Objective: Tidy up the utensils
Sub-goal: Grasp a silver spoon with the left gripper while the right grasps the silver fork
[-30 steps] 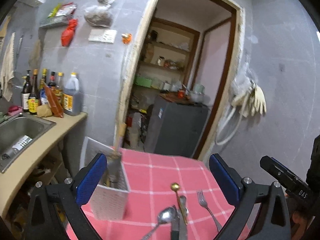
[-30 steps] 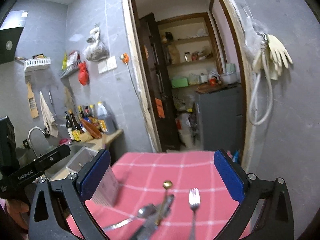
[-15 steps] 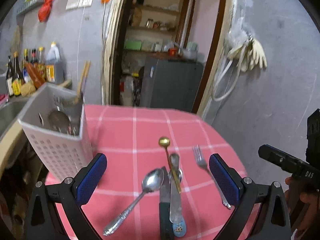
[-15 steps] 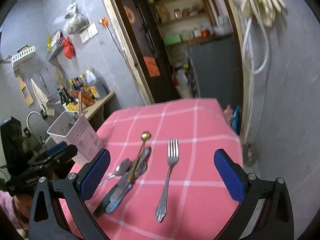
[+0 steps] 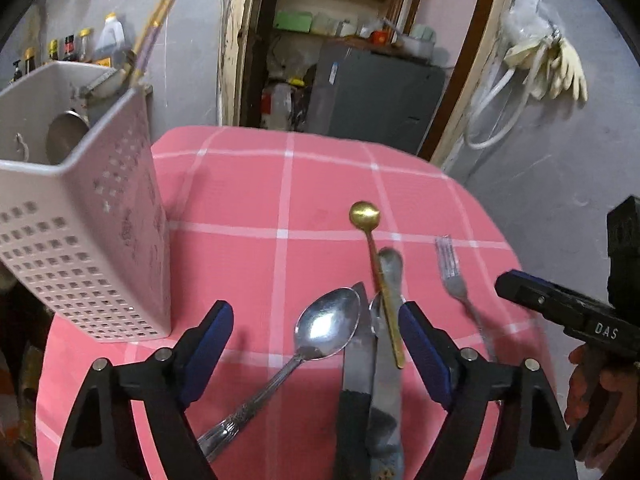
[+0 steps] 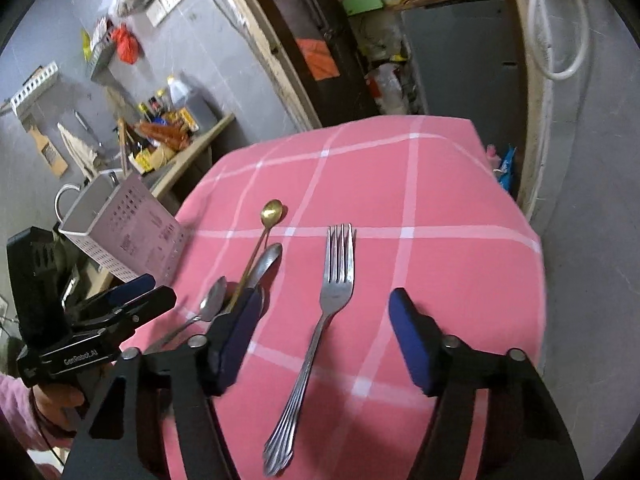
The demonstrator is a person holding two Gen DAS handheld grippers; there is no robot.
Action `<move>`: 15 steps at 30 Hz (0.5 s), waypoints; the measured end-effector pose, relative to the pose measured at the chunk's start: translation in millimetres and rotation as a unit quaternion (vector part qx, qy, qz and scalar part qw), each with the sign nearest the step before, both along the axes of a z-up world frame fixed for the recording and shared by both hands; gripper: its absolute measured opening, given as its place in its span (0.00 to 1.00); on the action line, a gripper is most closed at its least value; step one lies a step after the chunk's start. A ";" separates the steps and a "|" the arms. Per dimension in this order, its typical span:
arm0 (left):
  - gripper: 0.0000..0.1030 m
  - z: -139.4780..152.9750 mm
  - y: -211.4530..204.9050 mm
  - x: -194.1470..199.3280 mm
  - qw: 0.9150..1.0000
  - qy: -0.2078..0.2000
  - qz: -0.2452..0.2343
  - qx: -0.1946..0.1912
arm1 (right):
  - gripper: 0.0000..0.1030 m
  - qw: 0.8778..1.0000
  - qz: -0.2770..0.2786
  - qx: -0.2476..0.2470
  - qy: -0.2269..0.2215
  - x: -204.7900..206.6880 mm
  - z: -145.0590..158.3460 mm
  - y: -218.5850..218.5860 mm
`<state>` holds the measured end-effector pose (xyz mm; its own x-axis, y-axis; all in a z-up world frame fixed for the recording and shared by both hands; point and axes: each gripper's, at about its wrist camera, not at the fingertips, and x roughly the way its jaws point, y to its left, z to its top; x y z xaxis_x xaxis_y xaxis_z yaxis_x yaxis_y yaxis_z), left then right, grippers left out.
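Left claw (image 5: 316, 344) apart above silver spoon (image 5: 326, 326); right claw (image 6: 322, 340) apart, straddling fork (image 6: 334, 296) on pink surface (image 6: 420, 208).

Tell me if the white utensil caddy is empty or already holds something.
Not empty: the white caddy already holds a metal spoon and chopsticks sticking out above its rim.

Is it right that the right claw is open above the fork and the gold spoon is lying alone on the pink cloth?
Not quite. The right wrist view shows the gold spoon lying across the other cutlery, not alone. The right claw is open above the fork.
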<state>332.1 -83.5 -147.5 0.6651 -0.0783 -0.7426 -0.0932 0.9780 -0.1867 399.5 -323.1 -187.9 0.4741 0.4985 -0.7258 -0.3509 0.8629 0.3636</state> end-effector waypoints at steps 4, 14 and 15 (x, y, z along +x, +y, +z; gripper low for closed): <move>0.70 -13.5 -7.0 12.7 0.999 0.027 -0.017 0.022 | 0.45 1.000 0.013 -0.003 0.016 15.4 -8.9 8.2; 0.60 -34.3 -15.0 32.3 0.996 0.079 -0.040 0.013 | 0.33 0.999 0.041 -0.016 0.033 45.3 -20.6 23.3; 0.60 -34.8 -15.9 33.4 0.996 0.079 -0.041 0.014 | 0.33 0.998 0.042 -0.015 0.036 48.4 -21.5 23.6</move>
<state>365.5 -99.4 -182.3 0.5312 -0.1060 -0.8406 -0.0386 0.9881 -0.1490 447.9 -299.5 -209.4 0.3781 0.5113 -0.7718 -0.3965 0.8427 0.3641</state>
